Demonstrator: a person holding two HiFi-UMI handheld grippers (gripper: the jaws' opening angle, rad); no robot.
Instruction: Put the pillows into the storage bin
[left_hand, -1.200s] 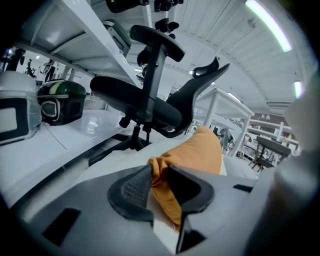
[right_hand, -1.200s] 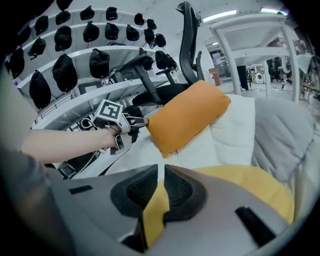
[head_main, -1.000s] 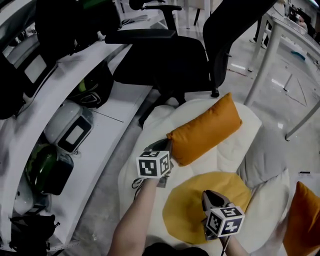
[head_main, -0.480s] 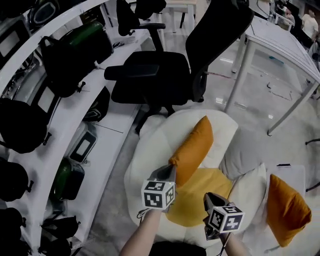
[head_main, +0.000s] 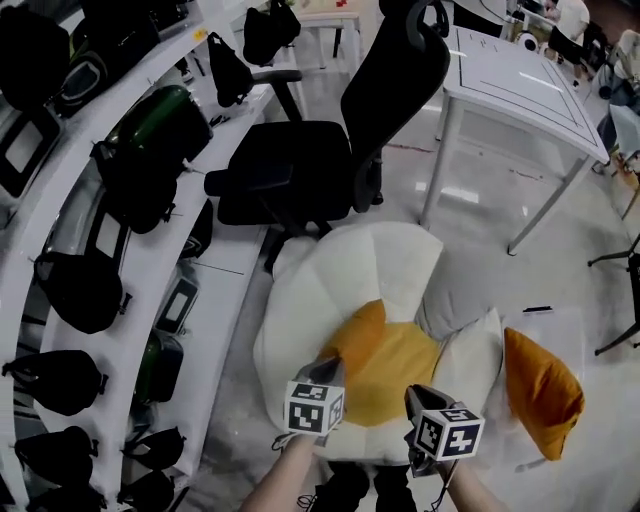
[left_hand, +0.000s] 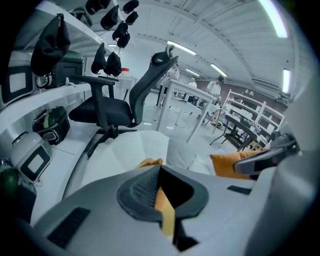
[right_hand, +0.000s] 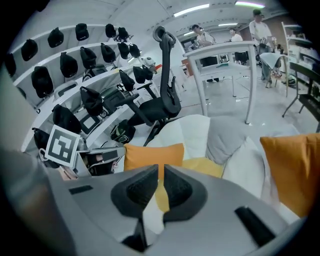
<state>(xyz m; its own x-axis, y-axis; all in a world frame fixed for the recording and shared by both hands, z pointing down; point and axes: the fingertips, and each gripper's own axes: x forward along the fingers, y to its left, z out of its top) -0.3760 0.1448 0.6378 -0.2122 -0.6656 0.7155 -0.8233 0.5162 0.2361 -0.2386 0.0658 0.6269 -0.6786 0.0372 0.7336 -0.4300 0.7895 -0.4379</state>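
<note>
L gripper (head_main: 322, 365): fingers clamped tight on a corner of the orange pillow (head_main: 358, 330), which sticks out just past the tips. Flower cushion (head_main: 390, 265), white w/ yellow centre, spreads beneath & ahead of both sets of fingers. R gripper (head_main: 418, 395): fingers narrow, pinching that cushion's yellow/white fabric. Grey pillow (head_main: 450, 305) ahead-right of them. 2nd orange pillow (head_main: 540, 390) well off to their right.
</note>
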